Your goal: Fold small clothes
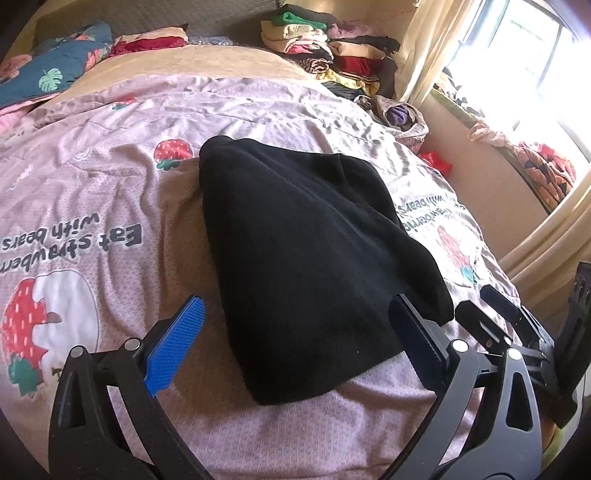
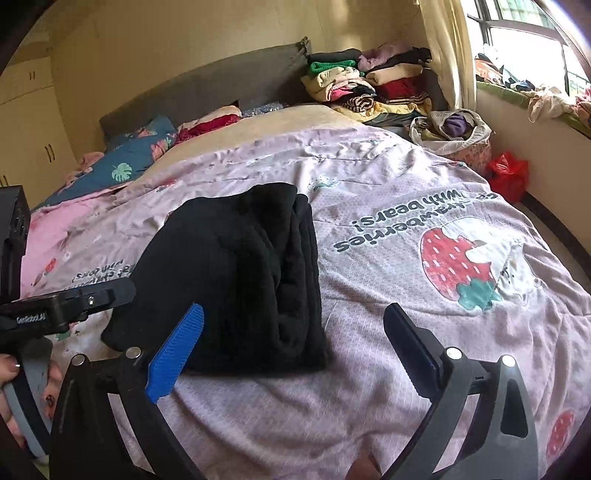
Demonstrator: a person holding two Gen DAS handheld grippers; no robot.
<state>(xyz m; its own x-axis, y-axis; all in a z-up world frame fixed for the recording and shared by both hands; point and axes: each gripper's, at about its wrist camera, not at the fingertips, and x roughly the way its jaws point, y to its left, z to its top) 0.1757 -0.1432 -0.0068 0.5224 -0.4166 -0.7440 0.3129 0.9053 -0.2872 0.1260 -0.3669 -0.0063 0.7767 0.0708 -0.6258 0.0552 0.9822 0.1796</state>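
A big pink blanket (image 2: 388,206) with strawberries and words covers the bed. A blue pillow (image 2: 136,162) with leaves lies near the grey headboard (image 2: 207,81). A pile of clothes (image 2: 373,85) sits in the far corner. A red bag (image 2: 508,175) is on the floor by the window (image 2: 524,33).

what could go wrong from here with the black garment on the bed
1. The folded black garment shows loose stacked layers along one edge; grabbing only the top layer could undo the fold.
2. The pink strawberry quilt under it is wrinkled and soft, so an open finger might pinch quilt along with the garment.
3. The left gripper and right gripper sit close together and might bump.
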